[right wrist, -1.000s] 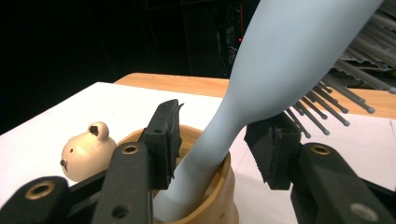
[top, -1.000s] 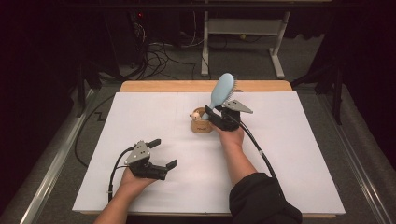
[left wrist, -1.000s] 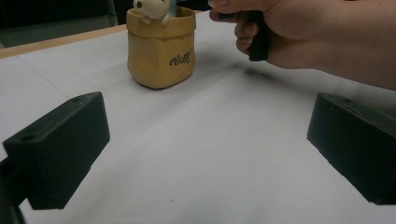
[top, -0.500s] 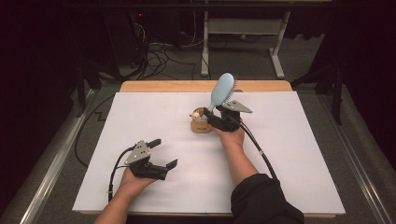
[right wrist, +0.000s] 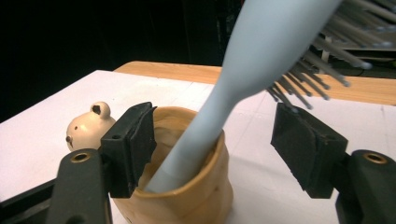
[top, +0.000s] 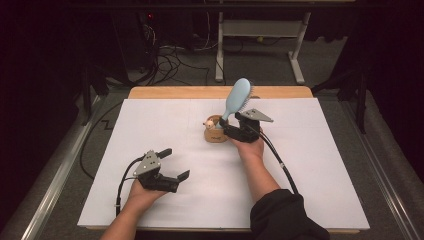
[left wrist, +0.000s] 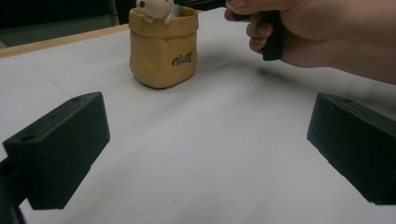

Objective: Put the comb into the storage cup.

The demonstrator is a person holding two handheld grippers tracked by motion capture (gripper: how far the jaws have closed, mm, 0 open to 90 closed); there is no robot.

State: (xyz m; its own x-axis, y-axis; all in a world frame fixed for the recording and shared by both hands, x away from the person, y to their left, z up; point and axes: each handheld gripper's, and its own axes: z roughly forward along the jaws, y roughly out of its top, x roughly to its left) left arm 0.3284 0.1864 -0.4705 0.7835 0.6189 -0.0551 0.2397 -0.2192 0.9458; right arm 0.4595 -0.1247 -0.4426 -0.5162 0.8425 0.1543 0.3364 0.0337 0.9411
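**Hairbrush standing in the bear cup**

At the left we see the left gripper (top: 172, 164) low over the white surface (top: 320, 170), jaws spread wide with nothing between them. Further right, near the middle of the far half, stands the tan bear cup (top: 214, 131); the light blue hairbrush (top: 236, 99) sits in it handle down, leaning against the rim, bristle head up. The right gripper (right wrist: 212, 149) is at the cup; its jaws have just been opening and stand off the handle on either side, pads not touching. The handle's tip is hidden inside the cup, and the brush head is cut off in the right gripper view. The cup stands well clear of every edge, with open sheet all round it.
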